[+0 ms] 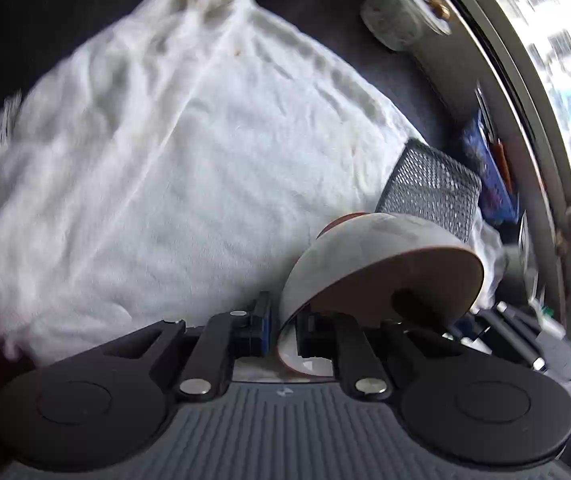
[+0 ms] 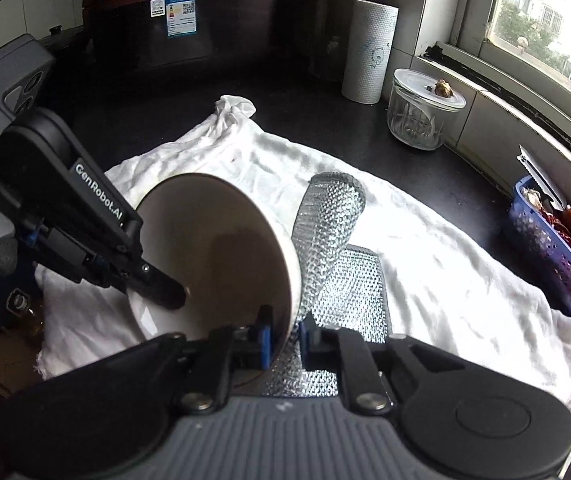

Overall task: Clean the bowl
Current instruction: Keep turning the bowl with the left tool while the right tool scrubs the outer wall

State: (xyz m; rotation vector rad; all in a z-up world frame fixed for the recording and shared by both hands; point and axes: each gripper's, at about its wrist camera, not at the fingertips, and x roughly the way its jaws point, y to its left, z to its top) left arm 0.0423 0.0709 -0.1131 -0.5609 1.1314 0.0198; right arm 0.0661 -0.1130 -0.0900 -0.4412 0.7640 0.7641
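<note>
- White cloth (image 2: 425, 264) is spread over the dark tabletop (image 2: 325, 112), and that's where all the action is.
- My left gripper (image 1: 283, 334) has its fingers narrow on the rim of the bowl (image 1: 365, 256), one finger outside the wall and one inside. Looks like a pinch on the rim, though that view is blurry.
- From the right wrist I can see the bowl (image 2: 221, 248) tipped on its side, opening facing me, brownish-grey inside with a pale outer wall, lifted over the cloth.
- My right gripper (image 2: 287, 338) is also nearly shut, holding a silvery mesh scouring cloth (image 2: 333, 248) against the bowl's near edge. The bowl wall and the mesh both sit between those fingers.
- That mesh curls upward behind the bowl, and its lower part lies flat on the white cloth.
- Left gripper (image 2: 165, 292) comes in from the left of this view, its tip reaching into the bowl.
- Over by the window (image 2: 545, 20): a paper towel roll (image 2: 369, 52), a glass jar (image 2: 421, 112) with a lid, and a blue basket (image 2: 549, 252) at the tabletop's right edge.
</note>
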